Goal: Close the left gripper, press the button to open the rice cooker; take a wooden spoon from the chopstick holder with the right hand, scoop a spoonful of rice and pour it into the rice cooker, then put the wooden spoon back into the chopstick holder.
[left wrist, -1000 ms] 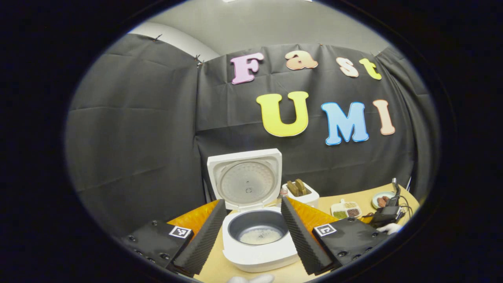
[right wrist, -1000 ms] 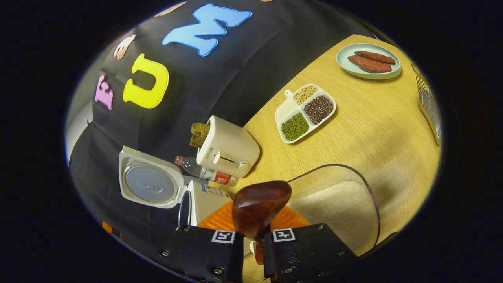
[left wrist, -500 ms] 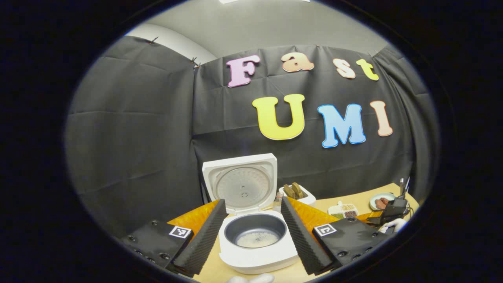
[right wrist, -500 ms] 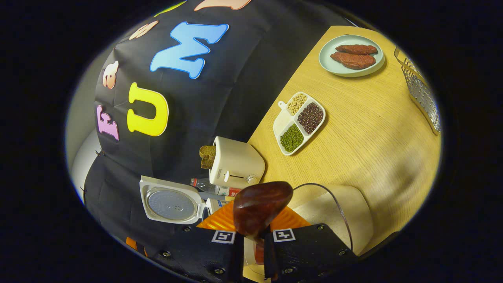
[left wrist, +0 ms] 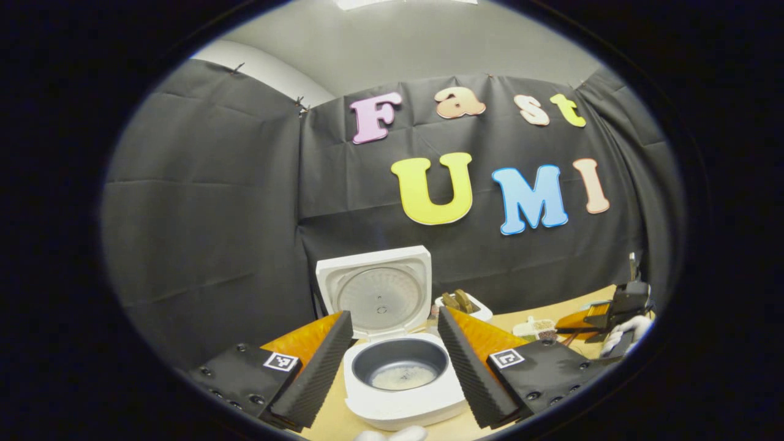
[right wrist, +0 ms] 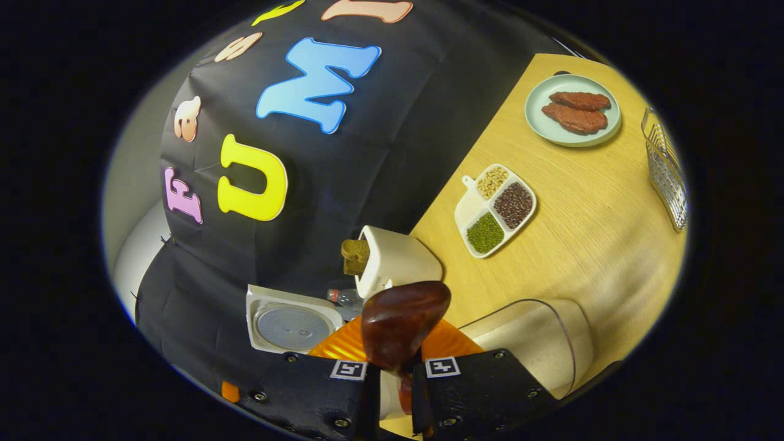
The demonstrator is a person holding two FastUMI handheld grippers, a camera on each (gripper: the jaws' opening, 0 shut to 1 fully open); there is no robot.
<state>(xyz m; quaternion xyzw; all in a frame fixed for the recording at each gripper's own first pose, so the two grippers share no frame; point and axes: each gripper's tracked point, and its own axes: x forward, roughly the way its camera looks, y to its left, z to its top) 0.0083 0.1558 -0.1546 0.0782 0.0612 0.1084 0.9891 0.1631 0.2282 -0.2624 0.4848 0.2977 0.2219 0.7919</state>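
Observation:
The white rice cooker [left wrist: 401,401] stands with its lid [left wrist: 380,291] up, and a thin layer of rice lies in its grey pot. My left gripper [left wrist: 394,313] hangs open just before it, one finger on each side and touching nothing. My right gripper [right wrist: 392,373] is shut on the handle of a dark wooden spoon [right wrist: 401,321], whose bowl sticks up between the fingers. I can see no rice on the spoon face turned to the camera. A clear bowl of rice [right wrist: 539,343] sits just right of the spoon. The open cooker lid [right wrist: 291,321] lies to the left.
On the wooden table [right wrist: 588,214] are a white toaster [right wrist: 395,263] holding bread, a plastic bottle [right wrist: 346,298], a divided dish of beans [right wrist: 497,208], a plate of meat [right wrist: 572,110] and a wire basket [right wrist: 664,171]. The other gripper [left wrist: 618,309] and a gloved hand [left wrist: 625,331] show far right.
My right gripper with the spoon has risen and swung away from the rice bowl, which dropped lower in its view. The left gripper drew back slightly from the cooker and stayed open.

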